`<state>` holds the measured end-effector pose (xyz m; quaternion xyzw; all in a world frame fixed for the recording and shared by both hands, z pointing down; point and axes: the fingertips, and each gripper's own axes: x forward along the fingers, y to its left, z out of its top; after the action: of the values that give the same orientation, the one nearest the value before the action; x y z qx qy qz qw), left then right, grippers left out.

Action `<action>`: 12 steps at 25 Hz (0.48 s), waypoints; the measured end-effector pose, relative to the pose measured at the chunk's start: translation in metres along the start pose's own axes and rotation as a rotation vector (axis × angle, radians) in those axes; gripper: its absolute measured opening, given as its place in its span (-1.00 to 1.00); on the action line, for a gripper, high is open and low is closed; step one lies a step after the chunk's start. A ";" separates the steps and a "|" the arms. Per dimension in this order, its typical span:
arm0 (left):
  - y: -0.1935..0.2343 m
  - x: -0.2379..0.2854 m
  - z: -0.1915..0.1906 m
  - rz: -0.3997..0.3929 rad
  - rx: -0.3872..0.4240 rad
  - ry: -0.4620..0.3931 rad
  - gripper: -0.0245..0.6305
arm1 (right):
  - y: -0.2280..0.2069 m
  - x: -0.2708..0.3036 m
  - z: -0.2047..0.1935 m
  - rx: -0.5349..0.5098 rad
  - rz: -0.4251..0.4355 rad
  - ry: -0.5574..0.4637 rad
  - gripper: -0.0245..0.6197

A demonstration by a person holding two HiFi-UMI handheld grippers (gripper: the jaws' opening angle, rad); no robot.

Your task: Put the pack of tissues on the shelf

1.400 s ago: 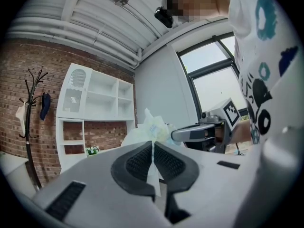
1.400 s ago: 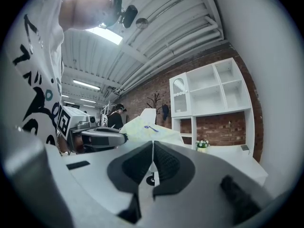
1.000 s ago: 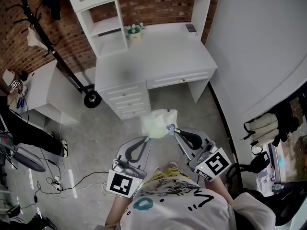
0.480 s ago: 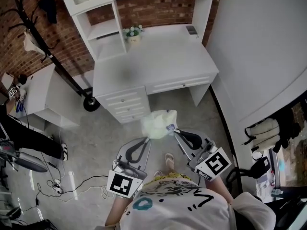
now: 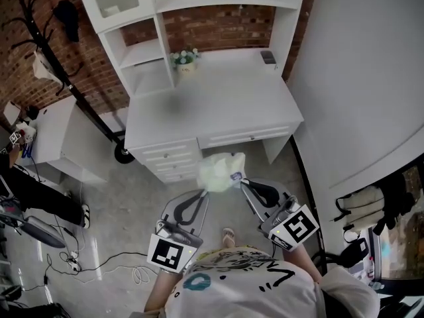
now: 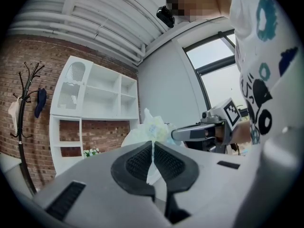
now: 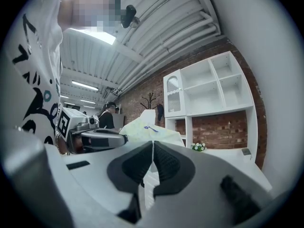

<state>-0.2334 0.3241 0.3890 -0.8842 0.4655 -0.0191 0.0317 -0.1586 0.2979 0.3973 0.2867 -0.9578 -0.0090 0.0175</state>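
The pack of tissues [image 5: 220, 171], pale green in a crinkly clear wrapper, hangs in the air between both grippers, just in front of the white desk [image 5: 218, 91]. My left gripper [image 5: 206, 192] is shut on the wrapper's left edge, and my right gripper [image 5: 240, 181] is shut on its right edge. The left gripper view shows the pack [image 6: 151, 129] above the closed jaws, with the right gripper [image 6: 199, 132] beside it. From the right gripper view the pack [image 7: 151, 128] stands before the white shelf unit [image 7: 213, 87]. The shelves [image 5: 142, 48] rise at the desk's back left.
A small flower pot [image 5: 186, 57] and a dark item [image 5: 267, 57] sit on the desk, with drawers [image 5: 171, 161] below. A black coat rack [image 5: 63, 78] and a white side table [image 5: 56, 128] stand left. Cables [image 5: 99, 257] lie on the floor. A white wall [image 5: 364, 78] is on the right.
Both grippers have carried the pack forward towards the desk, which now lies closer beneath it. The grip on the pack is the same.
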 end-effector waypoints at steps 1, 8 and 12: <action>0.001 0.005 -0.001 0.005 0.000 0.000 -0.87 | -0.005 0.001 0.000 -0.002 0.004 -0.002 -0.83; -0.003 0.036 -0.002 0.022 0.005 0.001 -0.86 | -0.036 -0.004 -0.002 0.002 0.020 -0.006 -0.83; -0.003 0.043 -0.005 0.017 -0.007 0.014 -0.87 | -0.043 -0.003 -0.003 0.005 0.018 -0.004 -0.83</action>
<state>-0.2068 0.2906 0.3940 -0.8802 0.4734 -0.0233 0.0254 -0.1323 0.2631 0.3990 0.2781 -0.9604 -0.0068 0.0150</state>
